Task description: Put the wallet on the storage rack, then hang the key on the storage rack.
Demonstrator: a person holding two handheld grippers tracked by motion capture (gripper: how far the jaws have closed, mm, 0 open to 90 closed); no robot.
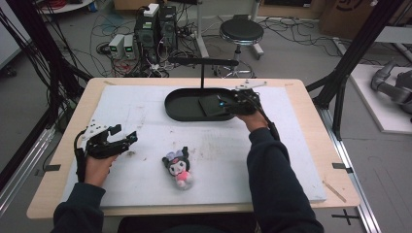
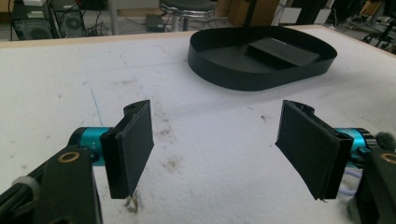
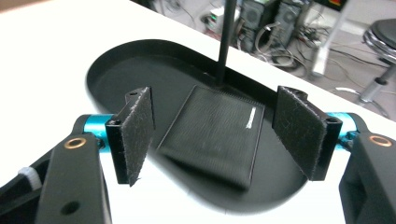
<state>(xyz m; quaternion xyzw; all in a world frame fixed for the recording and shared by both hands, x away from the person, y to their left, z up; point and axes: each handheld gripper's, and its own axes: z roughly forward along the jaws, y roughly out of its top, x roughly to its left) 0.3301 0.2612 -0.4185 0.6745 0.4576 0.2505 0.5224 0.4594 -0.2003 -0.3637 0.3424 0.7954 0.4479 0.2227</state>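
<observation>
There was one black wallet [image 3: 212, 135] lying in one oval black tray [image 1: 182, 109] at the far side of the white board [image 1: 145, 184]. Over it hung the right gripper [image 1: 228, 103], jaws spread and empty. The left gripper [image 1: 127, 134], also spread, rested near-left. One plush doll [image 1: 178, 167] lay nearer, between the arms.
</observation>
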